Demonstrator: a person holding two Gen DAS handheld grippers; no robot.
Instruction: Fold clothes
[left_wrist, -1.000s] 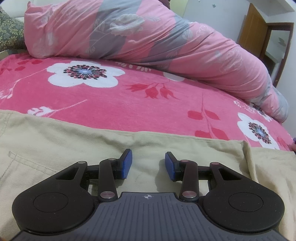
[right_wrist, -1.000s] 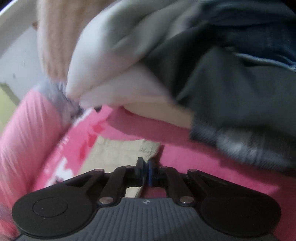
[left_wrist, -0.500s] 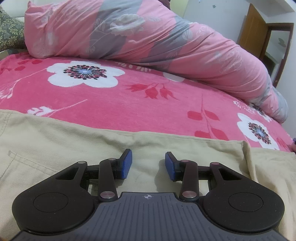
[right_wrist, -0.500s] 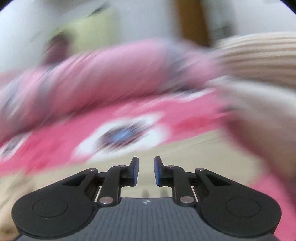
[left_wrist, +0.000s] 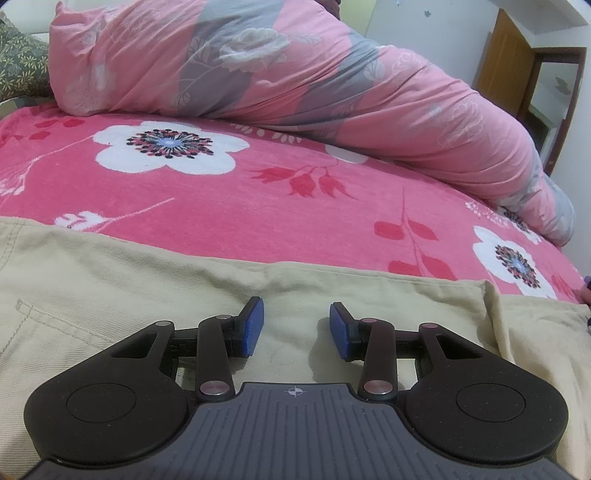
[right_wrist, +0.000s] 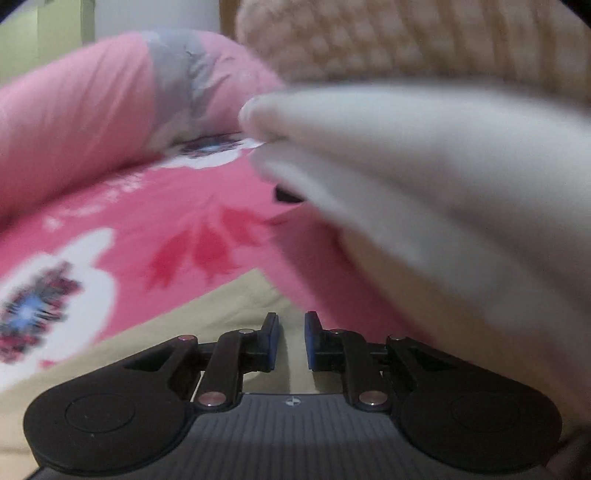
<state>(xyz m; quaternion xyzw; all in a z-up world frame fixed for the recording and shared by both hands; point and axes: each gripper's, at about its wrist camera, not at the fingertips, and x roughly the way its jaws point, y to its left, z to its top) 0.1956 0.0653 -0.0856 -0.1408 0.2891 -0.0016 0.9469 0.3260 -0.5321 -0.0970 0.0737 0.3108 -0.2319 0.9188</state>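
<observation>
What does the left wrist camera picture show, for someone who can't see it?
The open left gripper rests over beige trousers spread on a pink flowered bedsheet. A rolled pink-and-grey quilt lies behind.

**Khaki trousers flat on the bed**

The beige twill trousers (left_wrist: 147, 295) are spread flat across the near part of the bed, stitched pocket seam showing at left, far edge pretty straight. There's a blurry pile of folded clothes (right_wrist: 424, 166) at right: white, knit tan on top.

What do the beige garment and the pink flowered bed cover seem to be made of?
Beige garment: probably cotton twill, matte; fine diagonal weave and stitched pocket seam show. Bed cover: seems a soft, slightly fuzzy knit or terry, matte; grainy nap, printed flowers.
</observation>
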